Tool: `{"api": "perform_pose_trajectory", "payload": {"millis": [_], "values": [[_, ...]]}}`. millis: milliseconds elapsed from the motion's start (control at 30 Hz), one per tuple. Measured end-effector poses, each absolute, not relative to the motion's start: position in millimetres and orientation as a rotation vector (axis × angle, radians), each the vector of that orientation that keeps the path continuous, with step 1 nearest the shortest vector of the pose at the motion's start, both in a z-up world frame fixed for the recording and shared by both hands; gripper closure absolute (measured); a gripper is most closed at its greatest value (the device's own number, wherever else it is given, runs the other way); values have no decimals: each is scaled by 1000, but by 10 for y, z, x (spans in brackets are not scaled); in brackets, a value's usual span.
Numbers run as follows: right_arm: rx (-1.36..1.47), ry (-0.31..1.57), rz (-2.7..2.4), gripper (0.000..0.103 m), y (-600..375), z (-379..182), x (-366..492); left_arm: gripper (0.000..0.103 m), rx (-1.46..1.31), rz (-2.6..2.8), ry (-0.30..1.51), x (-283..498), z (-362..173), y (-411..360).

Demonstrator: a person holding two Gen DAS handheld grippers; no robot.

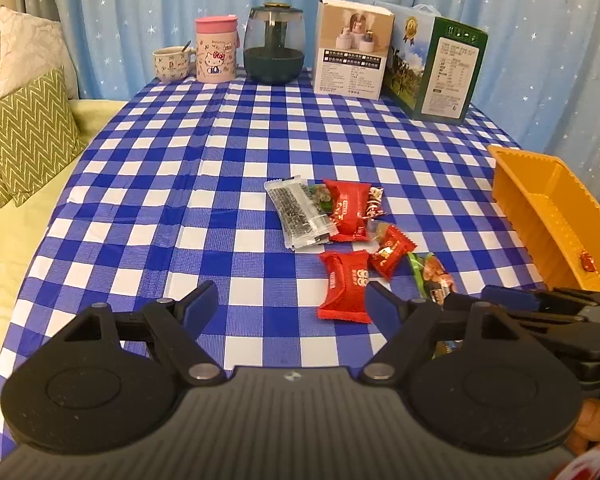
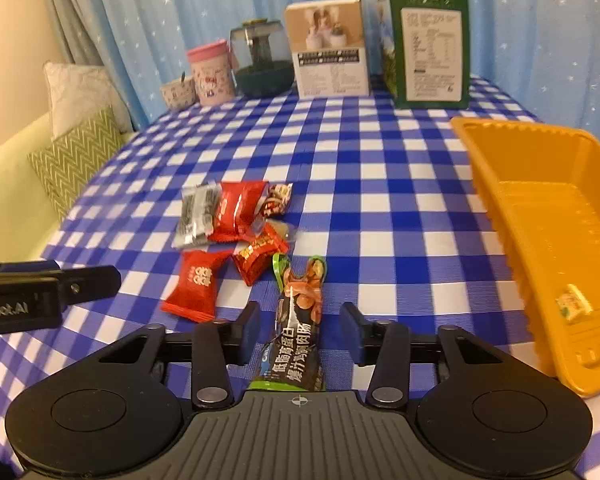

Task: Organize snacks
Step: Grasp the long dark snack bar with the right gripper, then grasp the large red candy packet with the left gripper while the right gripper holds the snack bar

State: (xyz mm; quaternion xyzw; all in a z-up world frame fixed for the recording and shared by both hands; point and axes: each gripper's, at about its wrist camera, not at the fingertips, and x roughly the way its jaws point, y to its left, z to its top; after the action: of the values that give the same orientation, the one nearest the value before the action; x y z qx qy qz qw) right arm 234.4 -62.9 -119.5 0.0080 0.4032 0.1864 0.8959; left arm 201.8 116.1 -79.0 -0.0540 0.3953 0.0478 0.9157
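Sorting: I am clearing loose snacks off the checked tablecloth (image 2: 380, 184) into the orange bin (image 2: 496, 156), judging myself early in the job.
Bin: it is sitting at my right, holding one small pale packet (image 2: 574, 305) and a red sweet (image 1: 587, 261) at its edge.
Pile: it is lying mid-table, well apart from the bin; a clear grey packet (image 2: 196, 214), a large red packet (image 2: 238, 210), a nearer red packet (image 2: 198, 286) and a small red candy (image 2: 260, 258) are all waiting.
Right gripper (image 2: 300, 334): I am straddling the dark sausage stick (image 2: 298, 320), jaws apart on both sides, neither pad touching it as far as I can tell.
Left gripper (image 1: 292, 306): I am hovering wide open over bare cloth, holding nothing, the nearer red packet just beside my right finger.
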Motion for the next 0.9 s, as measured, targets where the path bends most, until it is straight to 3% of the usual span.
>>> {"api": "perform_pose_trajectory", "payload": {"millis": [400, 667, 767, 900], "values": [[-56, 853, 378, 71, -453, -1433, 2534, 25, -97, 87, 838, 2199, -982, 1152], [-44, 813, 356, 73, -602, -1293, 2466, 34, -95, 19, 839, 2329, -1111, 1010], [-31, 800, 337, 73, -717, -1222, 2391, 40, -78, -2, 837, 2394, -1175, 922], [-22, 796, 315, 73, -846, -1175, 2292, 57, -39, 8, 824, 2471, -1267, 809]]}}
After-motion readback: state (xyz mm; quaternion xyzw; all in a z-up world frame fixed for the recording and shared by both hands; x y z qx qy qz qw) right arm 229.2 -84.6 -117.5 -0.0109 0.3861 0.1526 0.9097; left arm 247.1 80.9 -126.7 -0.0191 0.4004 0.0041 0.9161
